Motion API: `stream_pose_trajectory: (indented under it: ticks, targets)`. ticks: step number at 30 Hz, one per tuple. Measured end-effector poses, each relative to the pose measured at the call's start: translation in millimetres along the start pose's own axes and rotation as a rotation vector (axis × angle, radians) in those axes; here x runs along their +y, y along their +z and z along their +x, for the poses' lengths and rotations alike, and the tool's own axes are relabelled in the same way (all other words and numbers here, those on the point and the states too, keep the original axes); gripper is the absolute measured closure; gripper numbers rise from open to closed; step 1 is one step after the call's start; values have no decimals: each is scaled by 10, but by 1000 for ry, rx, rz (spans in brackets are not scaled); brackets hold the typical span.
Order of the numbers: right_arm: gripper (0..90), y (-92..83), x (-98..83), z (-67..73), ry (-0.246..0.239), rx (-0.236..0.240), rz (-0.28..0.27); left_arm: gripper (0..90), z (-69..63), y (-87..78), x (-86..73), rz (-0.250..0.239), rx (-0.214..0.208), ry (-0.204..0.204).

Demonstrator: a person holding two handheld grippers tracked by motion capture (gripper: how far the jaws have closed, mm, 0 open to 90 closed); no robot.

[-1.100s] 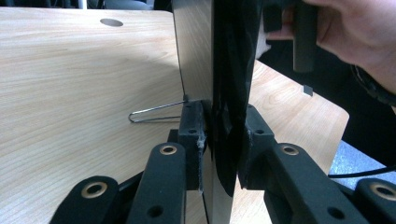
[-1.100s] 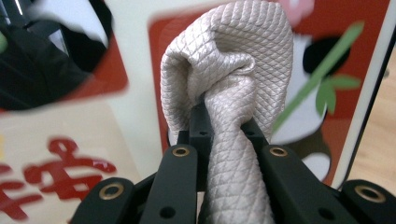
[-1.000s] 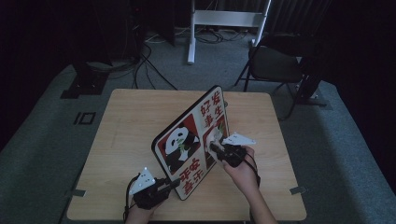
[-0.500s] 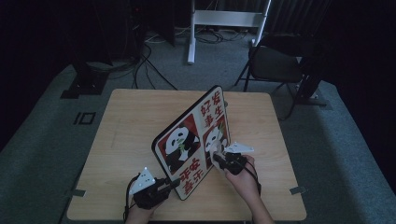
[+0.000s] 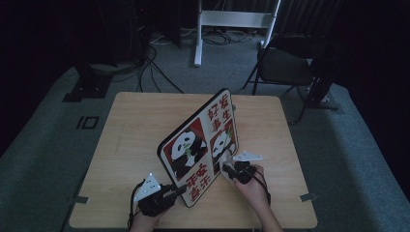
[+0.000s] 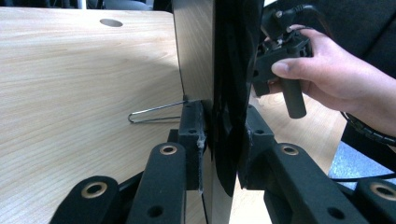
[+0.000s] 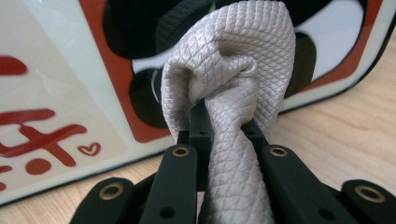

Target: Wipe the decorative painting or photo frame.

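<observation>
A board (image 5: 198,145) printed with pandas and red characters stands tilted on its edge on the wooden table (image 5: 135,125). My left gripper (image 5: 181,191) is shut on the board's lower near edge; in the left gripper view my left gripper (image 6: 223,126) has its jaws clamped on either side of the board (image 6: 196,51), its wooden back to the left. My right gripper (image 5: 227,166) is shut on a bunched beige cloth (image 7: 229,70), which presses against the board's printed face (image 7: 60,84) near its bottom edge. In the right gripper view the cloth hides the tips of my right gripper (image 7: 224,126).
A thin wire loop (image 6: 154,112) sticks out from the board's back, low over the table. A black folding chair (image 5: 285,67) and a white stand (image 5: 237,19) are on the floor beyond the table. Cables (image 5: 154,53) trail at the back left.
My right gripper has slid down the board's face with the cloth, toward the table. The left gripper and the board have stayed put.
</observation>
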State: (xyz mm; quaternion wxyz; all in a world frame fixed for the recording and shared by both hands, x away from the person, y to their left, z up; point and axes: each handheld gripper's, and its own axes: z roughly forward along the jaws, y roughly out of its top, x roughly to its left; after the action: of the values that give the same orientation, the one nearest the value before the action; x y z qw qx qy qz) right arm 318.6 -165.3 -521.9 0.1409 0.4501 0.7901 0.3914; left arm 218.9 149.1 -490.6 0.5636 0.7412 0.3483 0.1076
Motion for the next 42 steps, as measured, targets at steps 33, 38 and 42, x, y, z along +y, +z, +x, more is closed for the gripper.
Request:
stream_pose_trajectory:
  ticks: [33, 38, 42]
  targets:
    - [814, -1028, 1519, 480, -140, 77, -473, 770, 26, -3, -5, -18, 16, -14]
    - [814, -949, 1588, 568, -168, 74, -454, 769, 27, -2, -2, -17, 15, -10]
    - [814, -840, 1526, 580, -179, 62, -414, 768, 32, -4, 2, -12, 15, -8]
